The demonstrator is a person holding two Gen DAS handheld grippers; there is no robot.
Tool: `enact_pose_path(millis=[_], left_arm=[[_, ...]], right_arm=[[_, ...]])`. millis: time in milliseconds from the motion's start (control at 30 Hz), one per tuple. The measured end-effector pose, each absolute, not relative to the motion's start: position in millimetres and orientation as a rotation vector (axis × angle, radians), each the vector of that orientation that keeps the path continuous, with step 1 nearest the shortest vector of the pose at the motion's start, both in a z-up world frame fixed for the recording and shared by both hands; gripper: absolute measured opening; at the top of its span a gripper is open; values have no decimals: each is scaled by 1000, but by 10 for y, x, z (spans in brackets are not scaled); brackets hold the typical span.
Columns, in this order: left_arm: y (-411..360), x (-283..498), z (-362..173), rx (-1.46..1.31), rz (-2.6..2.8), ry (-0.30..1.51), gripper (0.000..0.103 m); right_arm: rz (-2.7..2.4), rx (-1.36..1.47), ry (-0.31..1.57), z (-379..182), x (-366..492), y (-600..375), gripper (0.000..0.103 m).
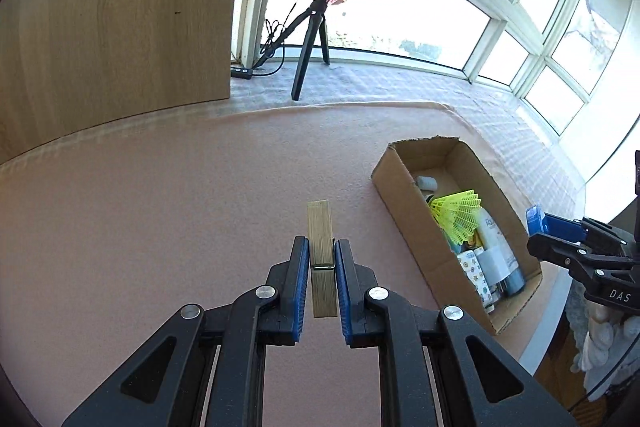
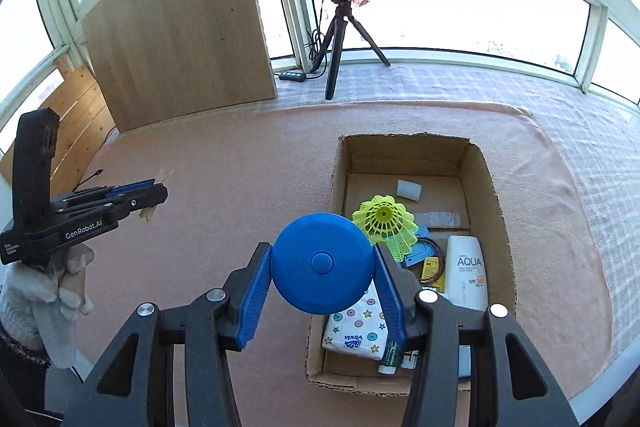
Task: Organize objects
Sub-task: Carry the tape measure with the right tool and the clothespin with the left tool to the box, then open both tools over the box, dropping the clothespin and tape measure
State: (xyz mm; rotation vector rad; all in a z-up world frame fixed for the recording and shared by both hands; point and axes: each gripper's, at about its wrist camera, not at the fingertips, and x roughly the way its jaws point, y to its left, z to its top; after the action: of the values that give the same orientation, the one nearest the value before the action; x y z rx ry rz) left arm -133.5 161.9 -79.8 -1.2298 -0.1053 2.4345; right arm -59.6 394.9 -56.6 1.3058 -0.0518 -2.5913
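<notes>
My left gripper (image 1: pixel 322 255) is shut on a wooden clothespin (image 1: pixel 320 227), held lengthwise above the pink cloth. That same gripper (image 2: pixel 154 197) shows at the left of the right wrist view, the clothespin (image 2: pixel 164 177) sticking out of its tip. My right gripper (image 2: pixel 322 267) is shut on a round blue disc-shaped case (image 2: pixel 322 261) with a centre button, held above the near left corner of the cardboard box (image 2: pixel 486 163). In the left wrist view the right gripper (image 1: pixel 560 239) enters from the right edge with the blue case (image 1: pixel 538 223) seen edge-on.
The cardboard box (image 1: pixel 394 187) holds a yellow shuttlecock (image 2: pixel 386 223), a white AQUA tube (image 2: pixel 466 273), a Vinda tissue pack (image 2: pixel 356 331) and small items. A ring light on a tripod (image 2: pixel 340 39) stands by the windows. A wooden board (image 2: pixel 176 27) leans at the back left.
</notes>
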Motion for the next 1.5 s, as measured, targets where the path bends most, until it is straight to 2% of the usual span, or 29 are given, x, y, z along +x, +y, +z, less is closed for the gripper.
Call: enact_pose_path(millis=[433,1033,1067,1100,1133,1167,1200,1500], left_arm=[[2790,-1902,-794,-1184,2341,2,14],[3476,-2340,-1117,-1223,2261,75,14],[3495,-2341,-1115,-1216,2245,77,18],[3516,-2347,-1119,-1217,2235,82,26],[3524,-2355,-1118,-1216,2248,87,50],[3525,-2359,-1113,-1209,2262,87,68],[3521,-2360,-1107,-1203,2268,81,71],[3446,-2351,-1062,-1210,2289,96,71]], right_arm=[[-2680,1334,-112,-582,-565,4604,46],[-2682,1375,-134,-749,-758,4838,46],[-2685,1363,-139,-745,-763,4850,47],[-2680,1358,-147,-741,-767,4858,54],[-2673,1355,-160,-735,-773,4866,63],[-2672,1346,-171,-729,-768,4870,67],[-2675,1338,-173,-722,-761,4868,69],[-2693,1339,-145,-706,-742,4821,70]])
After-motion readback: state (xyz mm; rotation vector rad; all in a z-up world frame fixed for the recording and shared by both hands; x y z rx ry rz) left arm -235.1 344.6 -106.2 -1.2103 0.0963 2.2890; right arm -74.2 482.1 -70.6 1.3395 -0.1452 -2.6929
